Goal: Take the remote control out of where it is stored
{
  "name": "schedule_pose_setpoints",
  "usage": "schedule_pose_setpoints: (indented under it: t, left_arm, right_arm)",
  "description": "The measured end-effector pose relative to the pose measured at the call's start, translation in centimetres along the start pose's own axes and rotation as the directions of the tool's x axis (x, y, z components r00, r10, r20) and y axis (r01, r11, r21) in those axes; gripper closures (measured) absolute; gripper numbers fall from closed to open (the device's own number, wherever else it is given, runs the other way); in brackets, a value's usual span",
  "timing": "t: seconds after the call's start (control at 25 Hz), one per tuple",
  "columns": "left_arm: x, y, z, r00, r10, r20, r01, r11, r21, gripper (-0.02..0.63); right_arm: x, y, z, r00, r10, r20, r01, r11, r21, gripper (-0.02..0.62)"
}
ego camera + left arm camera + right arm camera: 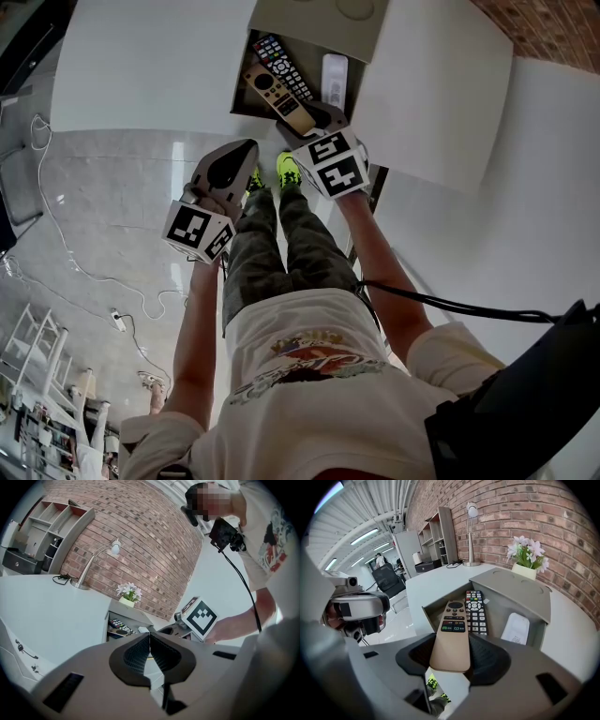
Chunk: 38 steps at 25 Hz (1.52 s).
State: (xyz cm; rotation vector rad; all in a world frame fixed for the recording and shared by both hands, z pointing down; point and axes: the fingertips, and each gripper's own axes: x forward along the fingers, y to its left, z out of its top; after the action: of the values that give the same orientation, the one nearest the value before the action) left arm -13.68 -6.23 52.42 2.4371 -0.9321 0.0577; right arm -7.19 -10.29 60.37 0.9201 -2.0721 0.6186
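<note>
an open drawer sits in the worktop. three things lie side by side in it: the remote control on the left, a second remote just right of it, and a flat device at the far right. the right gripper has its jaws pressed on the remote control's near end. behind the drawer, a flower pot stands on the worktop, with a lamp further left. the left gripper, jaws together, is left of the right one, outside the drawer.

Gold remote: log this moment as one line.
right gripper: shut on gold remote | gold remote: far end in grey compartment | left gripper: shut, empty
</note>
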Motion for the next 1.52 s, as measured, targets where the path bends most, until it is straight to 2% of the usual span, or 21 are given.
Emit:
schedule_pose_setpoints:
  t: [0.8,1.32,1.52]
  left_arm:
    - [-0.8,0.5,0.9,1.000,-0.014,0.007,0.014,1.000,0.018,0.600]
    - [-1.0,0.7,1.8,0.999,-0.027,0.023,0.026,0.999,0.043,0.600]
    - [-1.6,0.2,3.4,0.999,-0.028,0.036,0.026,0.998,0.059,0.600]
  right_arm:
    - [-0.7,0.0,0.9,0.998,-0.047,0.049,0.043,0.995,0.087,0.385]
    - [-0.8,0.6,1.2,0.997,-0.059,0.055,0.054,0.994,0.094,0.385]
    - [-2.0,1.1,2.0,0.996,-0.064,0.063,0.057,0.993,0.102,0.385]
